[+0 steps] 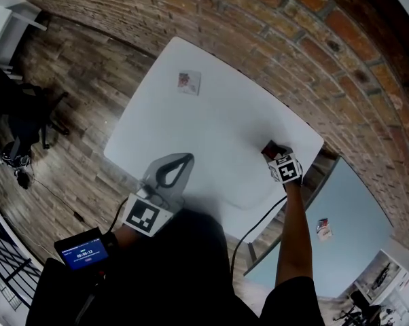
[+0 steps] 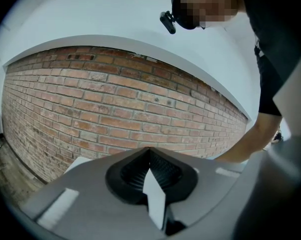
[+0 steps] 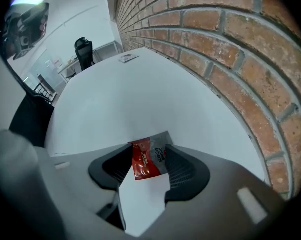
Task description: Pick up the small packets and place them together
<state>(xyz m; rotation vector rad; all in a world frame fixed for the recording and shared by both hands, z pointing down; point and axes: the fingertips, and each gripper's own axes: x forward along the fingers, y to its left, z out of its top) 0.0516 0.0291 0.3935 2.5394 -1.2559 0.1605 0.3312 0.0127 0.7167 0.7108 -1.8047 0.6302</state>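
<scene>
Two packets lie on my white table (image 1: 218,121): the far packet (image 1: 189,82) sits toward the far left, and the right packet (image 1: 267,147) lies close to the right edge, beside the brick wall (image 1: 272,32). My right gripper (image 1: 272,152) points steeply down over the right packet with its jaws wide apart. In the right gripper view this red and silver packet (image 3: 148,160) lies flat on the table between the jaws and is not clamped. The far packet (image 3: 128,58) shows small at the far end. My left gripper (image 1: 188,158) is at the table's near edge, well apart from both packets, pointing roughly level toward the wall. Its jaws meet at the tips with nothing between them. A third packet (image 1: 323,229) lies on a pale blue table (image 1: 354,202) to the right.
</scene>
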